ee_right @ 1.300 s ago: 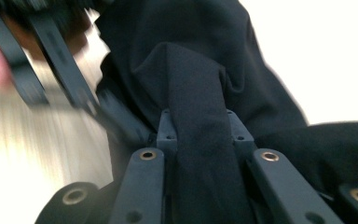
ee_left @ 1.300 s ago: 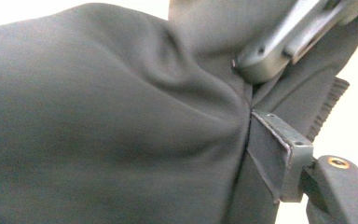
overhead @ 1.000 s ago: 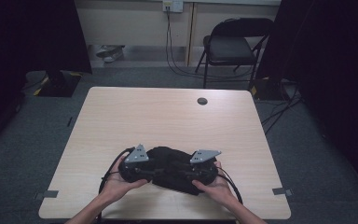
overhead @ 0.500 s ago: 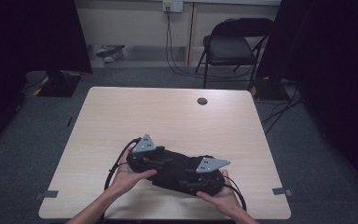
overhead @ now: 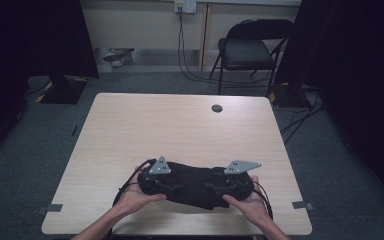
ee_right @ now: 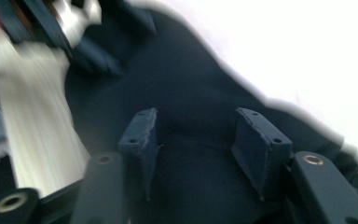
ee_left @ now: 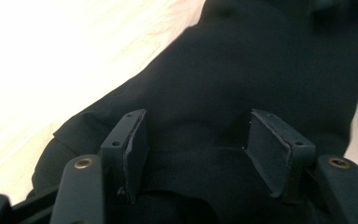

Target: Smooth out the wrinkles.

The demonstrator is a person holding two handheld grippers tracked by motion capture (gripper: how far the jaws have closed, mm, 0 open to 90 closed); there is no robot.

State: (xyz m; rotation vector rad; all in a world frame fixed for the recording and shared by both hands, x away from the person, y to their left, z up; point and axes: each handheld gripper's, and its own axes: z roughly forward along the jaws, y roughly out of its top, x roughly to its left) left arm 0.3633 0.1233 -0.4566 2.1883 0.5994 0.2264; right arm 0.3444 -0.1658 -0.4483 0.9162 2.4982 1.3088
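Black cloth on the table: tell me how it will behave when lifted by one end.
The black cloth lies in soft bumps and folds, so it will probably sag and drape. It looks thin, so likely light. Its matte surface should grip rather than slip.

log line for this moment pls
left gripper: open over black cloth | right gripper: open over cloth | jaws just opened | cloth on table

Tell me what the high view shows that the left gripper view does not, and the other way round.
High view alone: the whole table with its round hole, a folding chair behind it, the floor, both hands, and the right gripper. Left gripper view alone: the left gripper up close, its jaws having just been opening, pads apart over the cloth and not pinching it. Both share the black cloth lying on the pale wooden tabletop.
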